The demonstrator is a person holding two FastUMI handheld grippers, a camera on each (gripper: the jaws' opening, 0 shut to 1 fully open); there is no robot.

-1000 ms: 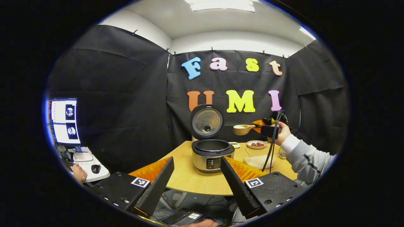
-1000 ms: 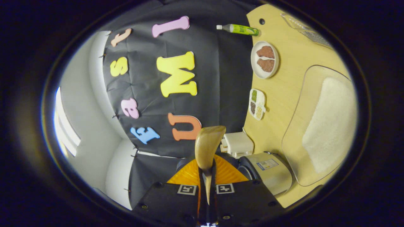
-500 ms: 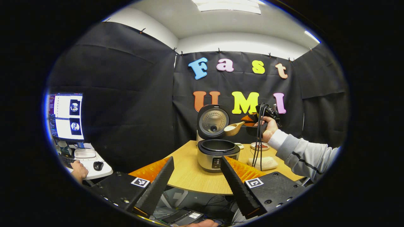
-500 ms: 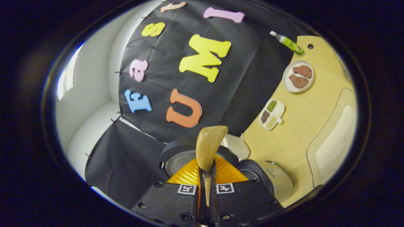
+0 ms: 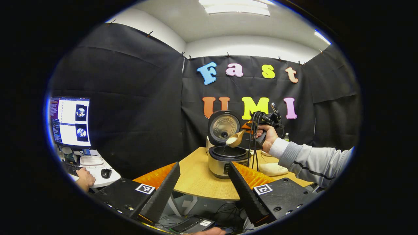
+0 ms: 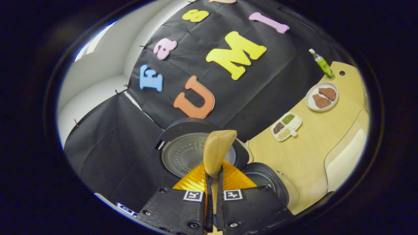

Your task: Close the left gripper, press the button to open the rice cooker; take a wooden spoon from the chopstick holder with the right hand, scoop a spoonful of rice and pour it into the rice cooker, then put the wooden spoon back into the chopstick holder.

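1. The right gripper (image 6: pixel 214 182) has its jaws pressed together on the handle of the wooden spoon (image 6: pixel 217 151). The handle runs straight out between the two fingers and the bowl sits just beyond the tips.
2. In the left gripper view, the spoon's bowl tips downward over the open pot of the rice cooker (image 5: pixel 228 158), and a thin trickle of rice (image 5: pixel 227 146) falls from its lip.
3. Past the right jaws, the cooker's raised lid (image 6: pixel 192 153) stands behind the spoon, with the pot rim below and to the right of the fingers.
4. The left gripper (image 5: pixel 204 182) is held back at the near edge of the table (image 5: pixel 196 182), its jaws spread wide with nothing between them. The cooker sits well ahead, framed between the two fingers.
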